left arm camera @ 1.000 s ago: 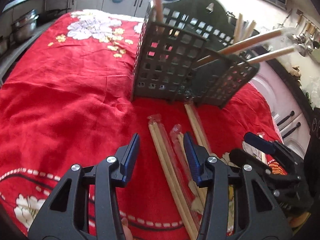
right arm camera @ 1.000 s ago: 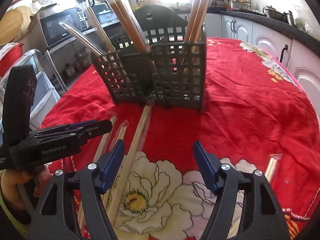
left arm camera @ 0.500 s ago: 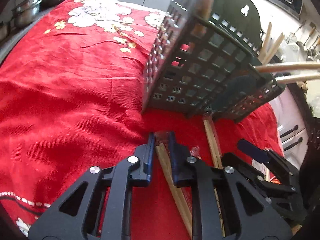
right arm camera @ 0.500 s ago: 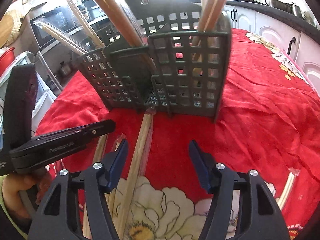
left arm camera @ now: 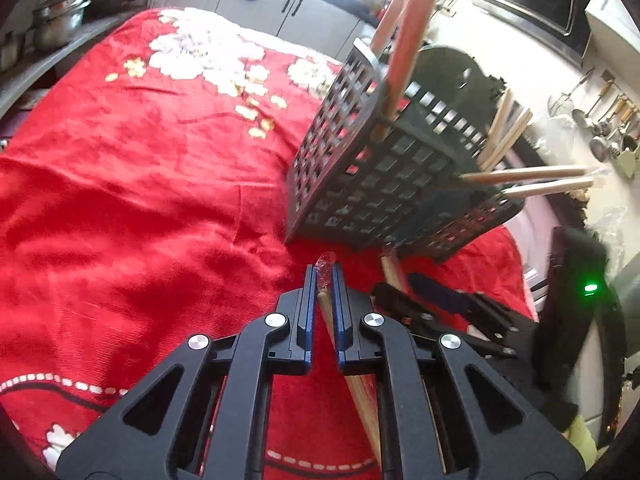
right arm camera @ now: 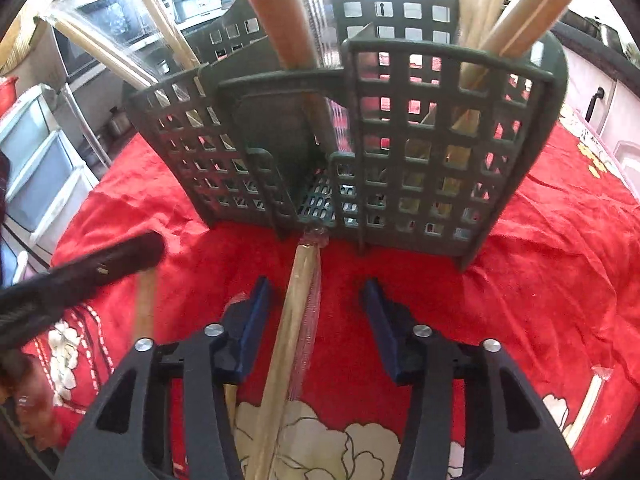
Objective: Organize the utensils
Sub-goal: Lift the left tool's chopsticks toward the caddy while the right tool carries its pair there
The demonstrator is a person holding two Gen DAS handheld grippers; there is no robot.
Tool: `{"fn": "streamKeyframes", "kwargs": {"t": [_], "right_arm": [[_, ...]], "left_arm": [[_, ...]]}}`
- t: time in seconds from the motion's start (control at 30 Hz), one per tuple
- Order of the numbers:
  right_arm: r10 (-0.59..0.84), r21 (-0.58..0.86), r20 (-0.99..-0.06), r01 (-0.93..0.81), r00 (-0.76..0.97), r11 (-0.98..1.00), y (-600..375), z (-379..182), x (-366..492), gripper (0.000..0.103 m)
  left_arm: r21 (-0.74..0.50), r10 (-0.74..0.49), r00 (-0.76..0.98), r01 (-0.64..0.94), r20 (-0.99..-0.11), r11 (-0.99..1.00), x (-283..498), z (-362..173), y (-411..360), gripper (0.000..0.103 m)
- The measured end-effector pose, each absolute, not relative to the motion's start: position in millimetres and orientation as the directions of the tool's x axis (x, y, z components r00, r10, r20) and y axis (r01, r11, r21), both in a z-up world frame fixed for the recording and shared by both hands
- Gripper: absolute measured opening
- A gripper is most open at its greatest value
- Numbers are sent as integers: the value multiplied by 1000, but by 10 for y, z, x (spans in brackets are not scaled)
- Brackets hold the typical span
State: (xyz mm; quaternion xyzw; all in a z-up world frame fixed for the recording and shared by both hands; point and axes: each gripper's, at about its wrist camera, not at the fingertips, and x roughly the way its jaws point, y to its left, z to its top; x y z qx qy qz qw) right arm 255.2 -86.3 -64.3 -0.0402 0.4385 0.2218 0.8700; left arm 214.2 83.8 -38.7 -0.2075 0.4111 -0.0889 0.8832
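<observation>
At the bottom centre of the left wrist view, the left gripper (left arm camera: pixel 323 280) had gone from wide apart a second earlier to clamped narrowly on a wrapped chopstick pair (left arm camera: pixel 326 308), whose crinkled plastic tip stuck out just past the blue pads. That suggested the pick was made and the lift toward the holder could follow. In the lower half of the right wrist view, the right gripper (right arm camera: pixel 316 304) stayed wide, holding nothing, though it had moved closer and straddled a second wrapped pair (right arm camera: pixel 298 300) lying on the red tablecloth (right arm camera: pixel 560 280). Its grasp looked like the next step. Beyond both, filling the upper frame, stood the dark green utensil basket (right arm camera: pixel 420 140), already holding several upright chopsticks, with the second pair's tip touching its base.
</observation>
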Motion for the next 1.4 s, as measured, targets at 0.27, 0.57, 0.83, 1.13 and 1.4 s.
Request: {"fn": "streamKeyframes", "kwargs": {"t": [0.27, 0.57, 0.83, 1.13, 1.4], "right_arm": [[384, 171, -781, -422, 493, 890, -1026, -630, 2544, 9], [529, 320, -673, -442, 517, 838, -1434, -270, 2277, 6], [575, 326, -563, -480, 593, 814, -1695, 228, 1956, 6], [565, 310, -442, -473, 696, 825, -2053, 579, 1722, 6], [540, 294, -378, -455, 752, 840, -2258, 691, 1585, 6]], "left_arm": [[-461, -351, 686, 25, -638, 887, 2056, -180, 841, 4], [-469, -366, 726, 67, -583, 881, 1935, 83, 816, 4], [-458, -377, 762, 120, -526, 881, 1827, 402, 741, 4], [-440, -398, 790, 183, -467, 879, 1723, 697, 632, 3], [-438, -436, 791, 240, -430, 867, 1681, 873, 509, 2]]}}
